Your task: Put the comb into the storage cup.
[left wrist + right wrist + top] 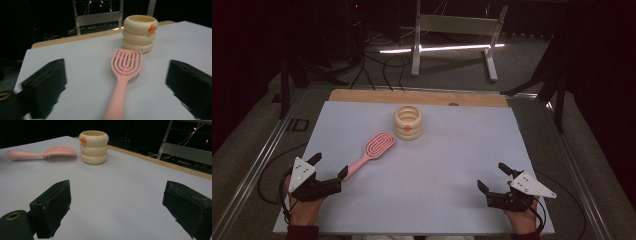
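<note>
A pink hairbrush lies flat on the white table cover, its head toward a cream ringed cup with a small orange knob. At the near left, my left gripper stands open, pointing at the brush. In the left gripper view the brush handle runs up between the wide-apart jaws without touching either pad, and the cup stands behind the brush head. My right gripper is open at the near right above bare cover, with nothing between its jaws.
A wooden strip of tabletop shows along the far edge of the cover. Beyond the table stand a white metal frame and loose cables on the floor. A metal rail runs along the table's left side.
</note>
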The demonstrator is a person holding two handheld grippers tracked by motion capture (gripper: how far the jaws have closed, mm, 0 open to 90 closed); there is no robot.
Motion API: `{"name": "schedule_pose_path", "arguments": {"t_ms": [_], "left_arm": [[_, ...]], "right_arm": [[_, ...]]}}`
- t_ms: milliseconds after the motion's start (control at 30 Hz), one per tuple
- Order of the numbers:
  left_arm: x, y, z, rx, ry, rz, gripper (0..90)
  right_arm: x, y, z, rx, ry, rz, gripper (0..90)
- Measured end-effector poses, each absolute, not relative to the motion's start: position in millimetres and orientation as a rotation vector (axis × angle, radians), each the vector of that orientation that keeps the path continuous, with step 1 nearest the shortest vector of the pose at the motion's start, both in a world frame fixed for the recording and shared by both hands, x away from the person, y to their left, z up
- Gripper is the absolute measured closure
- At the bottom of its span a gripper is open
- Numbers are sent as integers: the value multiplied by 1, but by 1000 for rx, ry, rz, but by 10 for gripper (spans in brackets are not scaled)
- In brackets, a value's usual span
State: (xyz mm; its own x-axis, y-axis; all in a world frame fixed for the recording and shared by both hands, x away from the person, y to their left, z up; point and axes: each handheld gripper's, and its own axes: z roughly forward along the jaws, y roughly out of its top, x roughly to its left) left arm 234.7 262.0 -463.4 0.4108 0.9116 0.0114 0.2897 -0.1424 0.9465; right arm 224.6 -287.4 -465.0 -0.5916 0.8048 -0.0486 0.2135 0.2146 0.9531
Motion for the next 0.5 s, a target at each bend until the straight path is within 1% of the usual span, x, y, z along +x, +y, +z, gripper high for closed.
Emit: {"name": "schedule_pose_path", "arguments": {"t_ms": [67, 500], "left_arm": [[233, 264, -464, 1652, 1061, 788, 3], [228, 266, -467, 1620, 1037, 764, 2]], "right_arm": [[226, -287, -464, 938, 1933, 1398, 77], [237, -281, -471, 935, 1936, 1405, 77]]}}
